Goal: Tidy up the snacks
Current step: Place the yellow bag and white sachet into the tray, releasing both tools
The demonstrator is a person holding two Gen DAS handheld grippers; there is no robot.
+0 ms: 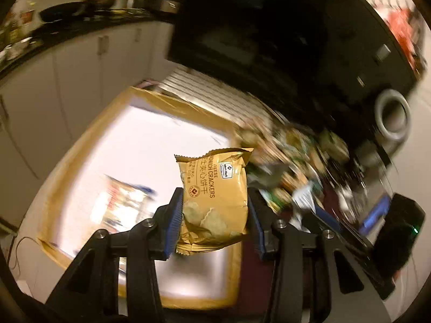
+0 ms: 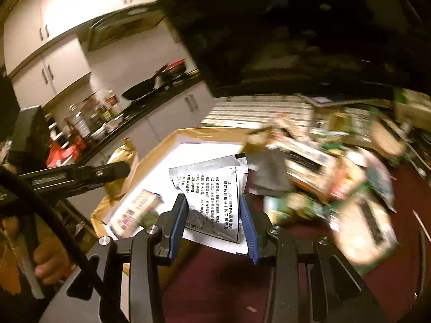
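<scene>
Cracker packet (image 1: 215, 199) between left gripper (image 1: 214, 223) fingers, over cardboard box (image 1: 80, 145). Sachet (image 2: 215, 196) between right gripper (image 2: 214, 228) fingers, over box's right edge. Flat packet (image 2: 137, 210) lies in box. Snack pile (image 2: 336, 177) on table right of box; kitchen counter (image 2: 140, 105) behind, left.

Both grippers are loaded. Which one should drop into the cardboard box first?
Left, probably. The left gripper holds the cracker packet over the cardboard box; the right gripper, holding the silver sachet, sits nearer the box's edge.
</scene>
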